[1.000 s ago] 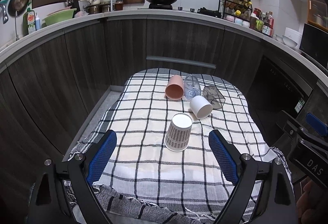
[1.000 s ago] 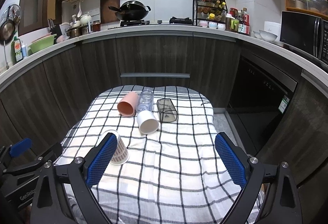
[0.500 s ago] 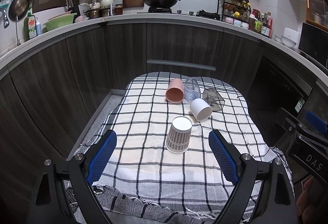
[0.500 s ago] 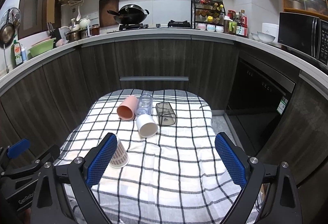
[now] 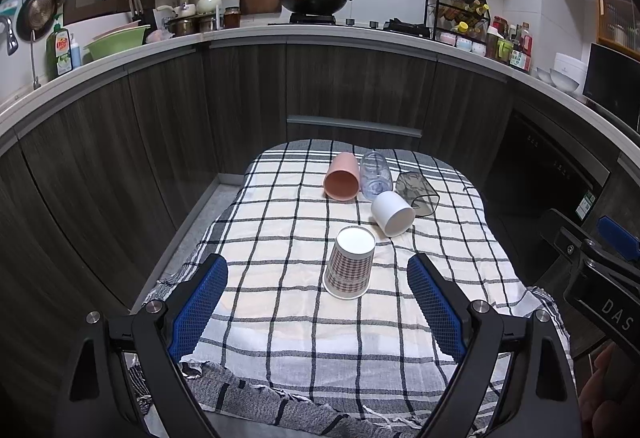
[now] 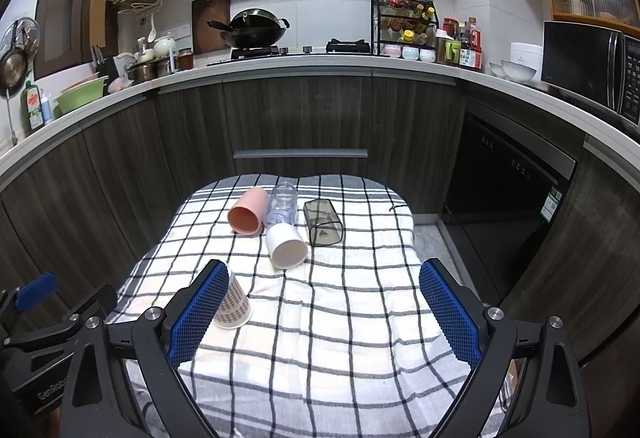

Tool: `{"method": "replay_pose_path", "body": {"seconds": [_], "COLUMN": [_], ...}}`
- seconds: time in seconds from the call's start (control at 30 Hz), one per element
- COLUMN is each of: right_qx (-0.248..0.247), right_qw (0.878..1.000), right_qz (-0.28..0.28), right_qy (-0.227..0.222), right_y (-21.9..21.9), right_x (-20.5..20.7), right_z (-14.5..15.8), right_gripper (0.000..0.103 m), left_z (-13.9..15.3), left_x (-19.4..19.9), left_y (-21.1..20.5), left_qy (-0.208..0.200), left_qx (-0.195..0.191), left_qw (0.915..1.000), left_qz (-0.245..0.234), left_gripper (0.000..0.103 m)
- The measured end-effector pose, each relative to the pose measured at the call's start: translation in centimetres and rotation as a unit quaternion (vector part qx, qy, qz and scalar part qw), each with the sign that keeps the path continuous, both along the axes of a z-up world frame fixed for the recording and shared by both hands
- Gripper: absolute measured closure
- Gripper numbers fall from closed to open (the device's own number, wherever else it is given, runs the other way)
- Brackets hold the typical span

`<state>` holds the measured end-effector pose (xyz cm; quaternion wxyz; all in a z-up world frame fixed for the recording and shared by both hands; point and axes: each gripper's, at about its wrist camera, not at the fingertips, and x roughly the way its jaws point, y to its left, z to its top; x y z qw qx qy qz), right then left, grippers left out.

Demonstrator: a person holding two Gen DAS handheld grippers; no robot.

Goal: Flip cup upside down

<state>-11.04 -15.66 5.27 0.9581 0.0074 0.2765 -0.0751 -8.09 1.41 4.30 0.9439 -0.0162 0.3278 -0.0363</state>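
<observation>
A checked paper cup [image 5: 350,266] stands upside down, mouth on the cloth, mid-table; in the right wrist view [image 6: 234,304] it is partly hidden behind the left finger. Behind it lie on their sides a white cup [image 5: 393,213] [image 6: 286,246], a pink cup [image 5: 341,181] [image 6: 248,215], a clear cup [image 5: 375,173] [image 6: 282,203] and a dark see-through square cup [image 5: 417,189] [image 6: 323,222]. My left gripper [image 5: 318,304] is open and empty, back from the checked cup. My right gripper [image 6: 324,312] is open and empty, over the near right of the table.
The small table is covered by a black-and-white checked cloth [image 5: 280,238] hanging over its edges. Dark kitchen cabinets [image 5: 352,89] curve around behind, with a cluttered countertop. A dishwasher front [image 6: 508,181] stands at the right. The right gripper's body [image 5: 600,278] shows at the left view's right edge.
Both grippers have drawn back and up a little from the table, still open. The cups have not moved.
</observation>
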Motion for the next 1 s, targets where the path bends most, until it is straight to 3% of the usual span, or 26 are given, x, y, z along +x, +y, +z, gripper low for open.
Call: {"method": "replay_pose_path", "body": {"seconds": [1.0], "right_qx": [0.001], "right_qw": [1.000], "right_qz": [-0.001], "right_qy": [-0.001], "right_y": [0.04], "right_x": [-0.10], "right_z": [-0.02], "right_gripper": [0.007], "left_z": [-0.52], "left_x": [-0.25], "left_y": [-0.15], "left_qy": [-0.003], "left_qx": [0.003], "left_qw": [1.0000], "left_qz": [0.002], "left_gripper": [0.011]}}
